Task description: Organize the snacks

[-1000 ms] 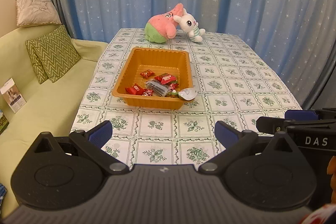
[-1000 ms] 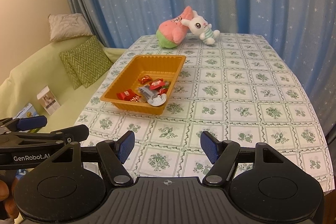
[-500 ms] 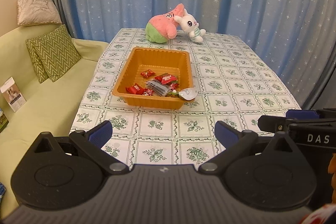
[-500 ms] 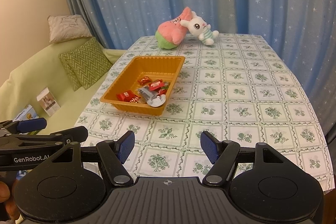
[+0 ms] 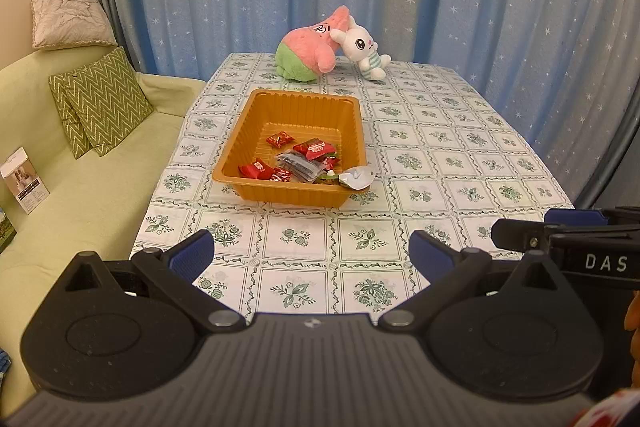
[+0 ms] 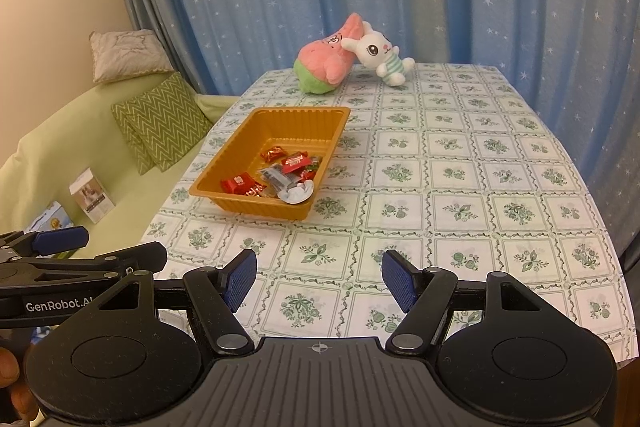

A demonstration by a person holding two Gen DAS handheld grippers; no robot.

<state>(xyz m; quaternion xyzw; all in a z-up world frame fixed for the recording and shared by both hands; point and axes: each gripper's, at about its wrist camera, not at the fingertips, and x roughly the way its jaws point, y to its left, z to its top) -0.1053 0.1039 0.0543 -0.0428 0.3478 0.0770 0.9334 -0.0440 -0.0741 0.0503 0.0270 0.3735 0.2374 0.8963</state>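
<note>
An orange plastic tray [image 5: 296,103] stands on the table [image 5: 460,147] and holds several wrapped snacks: red packets [image 5: 256,169], a dark packet [image 5: 298,164] and a white wrapper [image 5: 358,175] lying over its near right rim. The tray also shows in the right wrist view [image 6: 300,115]. My left gripper [image 5: 312,253] is open and empty above the table's near edge. My right gripper [image 6: 319,275] is open and empty, to the right of the left one. Both are well short of the tray.
A pink and green plush [image 5: 310,53] and a white bunny plush [image 5: 366,51] lie at the table's far end before blue star curtains. A green sofa [image 5: 80,187] with zigzag cushions [image 5: 102,103] and small boxes [image 5: 24,179] stands along the left.
Both grippers have drifted slightly back and up from the table. Nothing on the table has moved.
</note>
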